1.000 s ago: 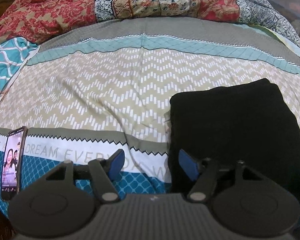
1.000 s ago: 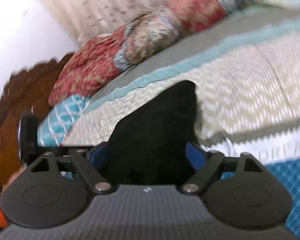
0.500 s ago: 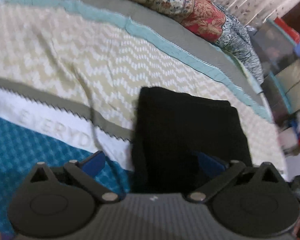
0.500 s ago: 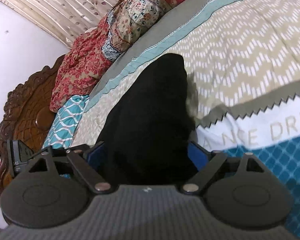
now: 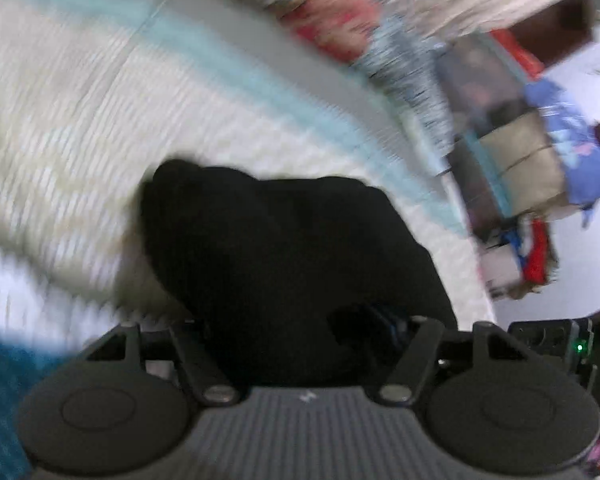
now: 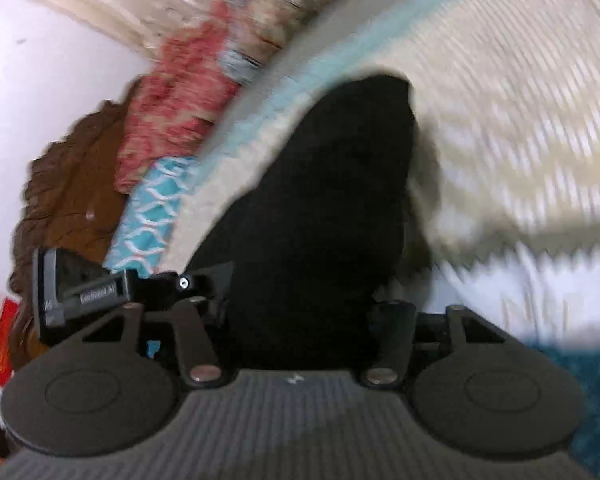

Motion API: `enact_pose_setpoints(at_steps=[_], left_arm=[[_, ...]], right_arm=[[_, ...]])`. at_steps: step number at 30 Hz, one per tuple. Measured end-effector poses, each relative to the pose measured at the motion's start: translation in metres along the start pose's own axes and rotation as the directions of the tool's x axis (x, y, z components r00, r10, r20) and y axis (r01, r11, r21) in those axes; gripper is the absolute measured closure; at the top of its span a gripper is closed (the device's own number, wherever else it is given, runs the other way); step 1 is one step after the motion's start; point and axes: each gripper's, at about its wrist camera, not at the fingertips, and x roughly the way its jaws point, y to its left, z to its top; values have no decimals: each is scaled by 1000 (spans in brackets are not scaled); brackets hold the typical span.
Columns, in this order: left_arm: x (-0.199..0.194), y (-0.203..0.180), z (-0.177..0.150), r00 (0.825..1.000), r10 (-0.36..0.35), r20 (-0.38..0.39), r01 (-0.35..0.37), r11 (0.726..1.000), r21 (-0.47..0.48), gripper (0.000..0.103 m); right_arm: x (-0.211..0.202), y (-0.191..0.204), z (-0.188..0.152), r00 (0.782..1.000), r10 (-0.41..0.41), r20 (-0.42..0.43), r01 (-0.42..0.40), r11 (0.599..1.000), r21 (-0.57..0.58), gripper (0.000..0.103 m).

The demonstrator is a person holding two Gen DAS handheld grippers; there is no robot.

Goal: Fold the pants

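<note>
The black pants (image 5: 284, 248) are seen as a folded bundle on the bed (image 5: 80, 128), over the cream chevron band of the bedspread (image 6: 500, 128), and both views are heavily blurred.

In the left wrist view, the near end of the pants fills the space between the 2 fingers of the left gripper (image 5: 300, 344). The fabric is bunched up over the right-hand finger, where only a sliver of blue pad (image 5: 388, 320) is made out. The fingers are set wide apart, but whether cloth is actually clamped cannot be told.

In the right wrist view, the pants are seen running away from the right gripper (image 6: 300, 320) toward the teal stripe (image 6: 296, 84) of the bedspread. The near end of the bundle sits between this gripper's 2 fingers, both pads being buried in black fabric, so a firm hold cannot be confirmed either. The body of the left gripper is visible just beside the pants at the left of this view.

A red patterned quilt (image 6: 180, 92) is heaped at the head of the bed, next to a carved wooden headboard (image 6: 68, 184). Stacked boxes (image 5: 516, 160) are seen beyond the bed's far edge.
</note>
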Motion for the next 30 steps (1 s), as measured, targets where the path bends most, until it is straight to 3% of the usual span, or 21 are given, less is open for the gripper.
enact_pose_setpoints(at_steps=[3,7,10,14,16,17,18,19,21,23,25,30], left_arm=[[3,-25,42,997,-3,81,-8,992,127,39],[35,-38,104,988,12,155,-44,978,202,38],[75,-35,149,978,65,199,-108,971,214,36],[142,-8,188,976,143,162,-170,971,166,35],[180,15,194,970,222,97,-234,964,130,35],[198,24,192,958,282,57,-287,950,124,34],[210,32,187,943,329,54,-333,935,124,23],[213,37,184,944,322,73,-328,939,99,17],[209,39,183,950,304,74,-308,950,51,17],[203,32,180,941,331,71,-335,941,53,17],[190,16,176,922,377,92,-385,919,88,22],[133,-21,143,850,491,190,-520,839,159,17]], right_arm=[[-7,17,37,994,21,110,-8,993,-116,47],[2,25,90,967,-12,255,79,964,-255,47],[31,11,133,949,-60,308,144,955,-258,47],[77,-28,170,937,-155,312,225,953,-203,47],[101,-54,176,935,-230,269,275,951,-143,47],[114,-67,176,932,-280,228,312,943,-116,47],[126,-80,174,917,-349,191,371,924,-95,46],[129,-89,171,910,-366,193,386,919,-78,44],[122,-94,171,923,-332,195,344,939,-27,41],[115,-87,170,918,-350,184,362,931,-35,35],[105,-70,164,894,-399,206,418,907,-54,27],[54,-32,120,829,-470,304,514,853,-84,24]])
